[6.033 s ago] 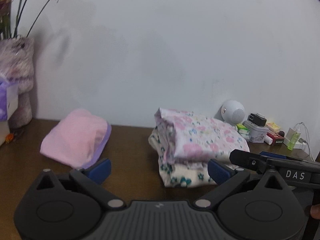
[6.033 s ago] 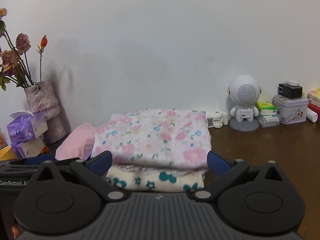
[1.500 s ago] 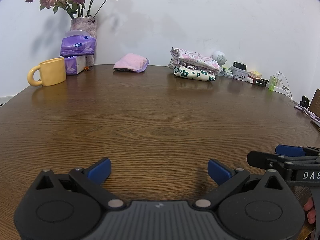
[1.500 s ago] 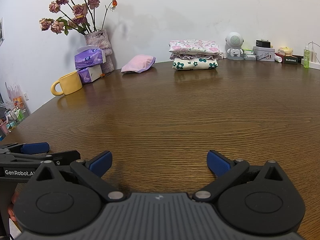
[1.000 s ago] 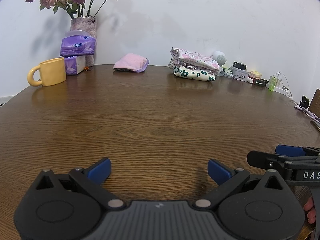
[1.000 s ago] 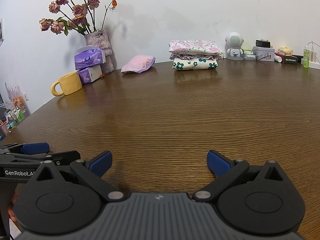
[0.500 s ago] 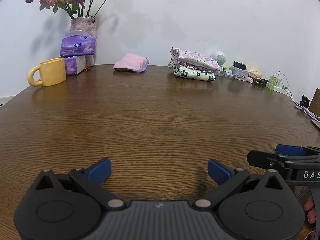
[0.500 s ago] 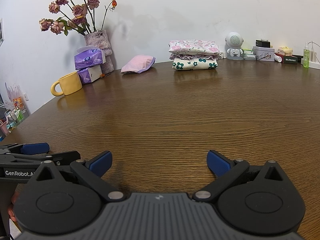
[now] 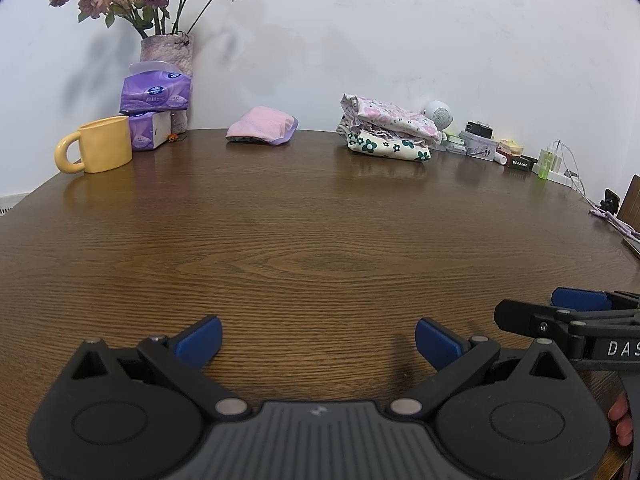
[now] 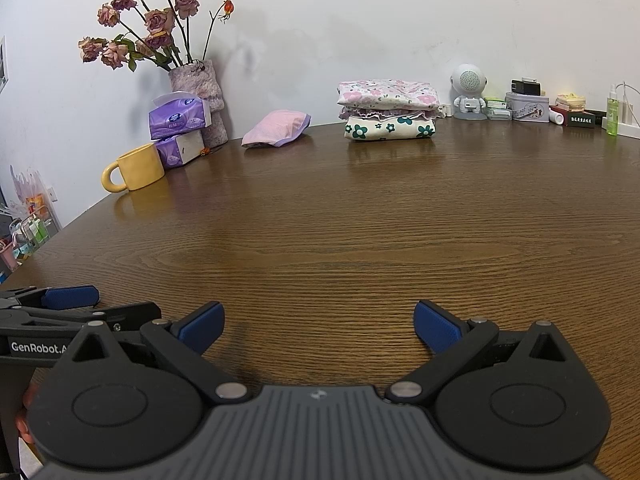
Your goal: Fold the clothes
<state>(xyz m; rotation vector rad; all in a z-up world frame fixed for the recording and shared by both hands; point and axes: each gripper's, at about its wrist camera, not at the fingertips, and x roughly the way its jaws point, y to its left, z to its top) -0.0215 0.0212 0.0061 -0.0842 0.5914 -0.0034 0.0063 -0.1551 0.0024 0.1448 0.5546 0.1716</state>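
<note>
Your room: a plain white wall [image 10: 400, 20] behind a dark wooden table [image 10: 360, 220].
Soft shadows fall on the wall above the table's far edge.

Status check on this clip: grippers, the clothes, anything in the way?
Left gripper open, empty; right gripper open, empty. Folded floral clothes stack and pink folded garment at far table edge. Bare wooden table between, nothing in the way.

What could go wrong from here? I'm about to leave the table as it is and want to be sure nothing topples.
1. The stack at the far edge looks uneven: in the left view its top layers overhang and slant, so a nudge might slide them off.
2. The pink piece lies loosely bunched and apart from the stack, so it may unfold if moved.
3. Both tongs are open and empty, near the table edge.
</note>
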